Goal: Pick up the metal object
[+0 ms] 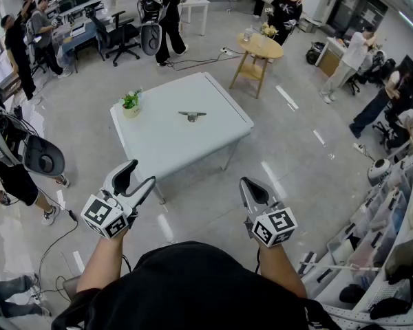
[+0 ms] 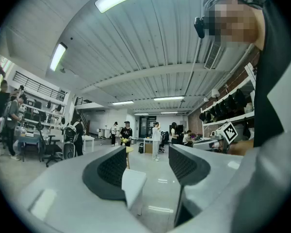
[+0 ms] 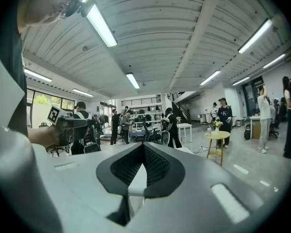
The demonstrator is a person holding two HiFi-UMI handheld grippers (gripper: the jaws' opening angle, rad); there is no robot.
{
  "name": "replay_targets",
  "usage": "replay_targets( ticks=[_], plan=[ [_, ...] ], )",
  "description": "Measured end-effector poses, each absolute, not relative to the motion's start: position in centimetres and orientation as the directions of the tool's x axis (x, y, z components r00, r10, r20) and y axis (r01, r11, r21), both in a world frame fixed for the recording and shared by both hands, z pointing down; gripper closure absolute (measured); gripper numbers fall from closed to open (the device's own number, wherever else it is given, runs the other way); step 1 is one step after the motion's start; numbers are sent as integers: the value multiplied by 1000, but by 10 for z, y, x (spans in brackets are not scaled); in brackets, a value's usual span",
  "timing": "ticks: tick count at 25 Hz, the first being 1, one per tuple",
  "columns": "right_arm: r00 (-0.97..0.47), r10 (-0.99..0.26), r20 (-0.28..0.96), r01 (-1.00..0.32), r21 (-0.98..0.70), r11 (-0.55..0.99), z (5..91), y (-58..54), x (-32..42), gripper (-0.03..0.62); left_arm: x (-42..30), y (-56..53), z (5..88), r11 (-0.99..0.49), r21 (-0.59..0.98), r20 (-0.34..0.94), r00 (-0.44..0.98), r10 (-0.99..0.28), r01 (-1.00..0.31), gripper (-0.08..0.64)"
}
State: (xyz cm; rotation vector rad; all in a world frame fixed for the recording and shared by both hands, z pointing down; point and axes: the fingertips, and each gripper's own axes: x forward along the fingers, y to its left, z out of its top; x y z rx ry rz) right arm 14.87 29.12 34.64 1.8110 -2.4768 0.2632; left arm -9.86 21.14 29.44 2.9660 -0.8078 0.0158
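A small metal object (image 1: 192, 116) lies near the middle of the white square table (image 1: 220, 139), seen from the head view. Both grippers are held well short of the table, near my body. My left gripper (image 1: 138, 177) stands open with nothing between its jaws; in the left gripper view (image 2: 146, 165) the dark pads are apart and tilted up toward the ceiling. My right gripper (image 1: 250, 186) is shut and empty; in the right gripper view (image 3: 143, 160) its pads meet in a point. The table's corner (image 3: 188, 150) peeks past the right jaws.
A small potted plant (image 1: 131, 104) stands at the table's left corner. A round wooden table (image 1: 259, 47) with flowers is behind it. Several people stand around the room, with office chairs and desks at the back left and shelving (image 1: 392, 246) at the right.
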Motion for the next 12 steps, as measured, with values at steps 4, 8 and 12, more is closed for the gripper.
replay_targets(
  ticks=[4, 8, 12],
  plan=[
    [-304, -941, 148, -951, -98, 292, 343, 276, 146, 566, -104, 201, 290, -856, 55, 27, 858, -513, -514, 169],
    [-307, -942, 138, -950, -102, 295, 347, 281, 152, 566, -98, 209, 296, -852, 50, 36, 854, -519, -521, 169],
    [-318, -940, 124, -947, -96, 307, 347, 292, 160, 547, -91, 224, 297, -845, 43, 38, 846, -532, -533, 169]
  ],
)
